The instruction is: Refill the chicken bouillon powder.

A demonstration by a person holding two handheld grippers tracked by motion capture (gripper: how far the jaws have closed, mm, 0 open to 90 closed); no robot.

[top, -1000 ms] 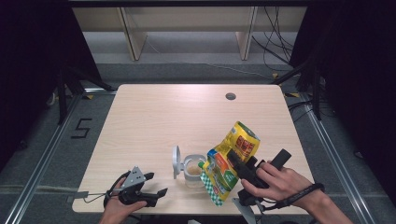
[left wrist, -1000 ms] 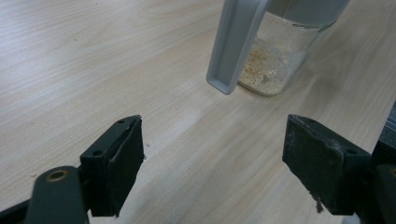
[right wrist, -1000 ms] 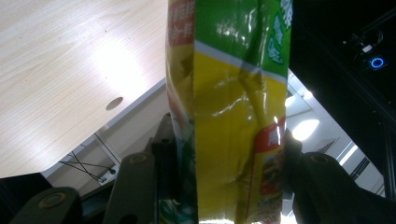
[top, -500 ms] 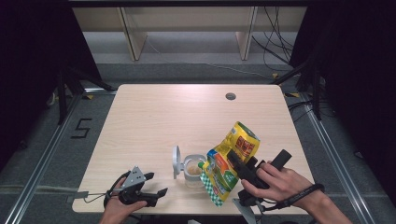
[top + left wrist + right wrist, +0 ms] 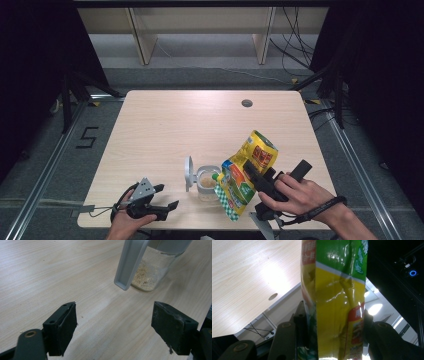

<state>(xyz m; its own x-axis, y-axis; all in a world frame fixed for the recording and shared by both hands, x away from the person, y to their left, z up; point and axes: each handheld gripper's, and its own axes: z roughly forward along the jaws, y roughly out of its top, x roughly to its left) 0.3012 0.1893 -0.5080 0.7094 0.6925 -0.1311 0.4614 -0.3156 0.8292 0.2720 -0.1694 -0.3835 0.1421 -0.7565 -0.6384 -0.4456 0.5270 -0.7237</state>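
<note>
**Pouring from bag into jar, mid-pour**

Right gripper (image 5: 252,175) holds a yellow-green bag (image 5: 245,175) tilted over an open jar (image 5: 206,181) near the front edge of the desk (image 5: 200,125). The jaws are clamped on the bag's two faces; in the right gripper view the bag (image 5: 337,302) sits squeezed between them, crinkled. Left gripper (image 5: 162,197) rests on the desk at front left, well apart from the jar, jaws wide open with nothing between them. In the left gripper view the jar (image 5: 152,270) is ahead, with a thin layer of beige powder at its bottom and its flip lid (image 5: 130,265) hanging open on the near side.

Step, as I judge it: pouring, early on, as the jar is mostly empty. No powder stream can be made out at this size, so I cannot tell whether any is flowing.

Bag's long axis runs diagonally in the high view: the upper end points up and right, away from the person, and the lower checkered corner points down-left beside the jar mouth. It is tilted, neither upright nor flat.

Next move likely calls for tipping the bag further, or a small shake, with its mouth kept over the jar opening. The jar is unheld, so a nudge could tip it; the left gripper could steady it. Spill on the desk is the risk.
</note>
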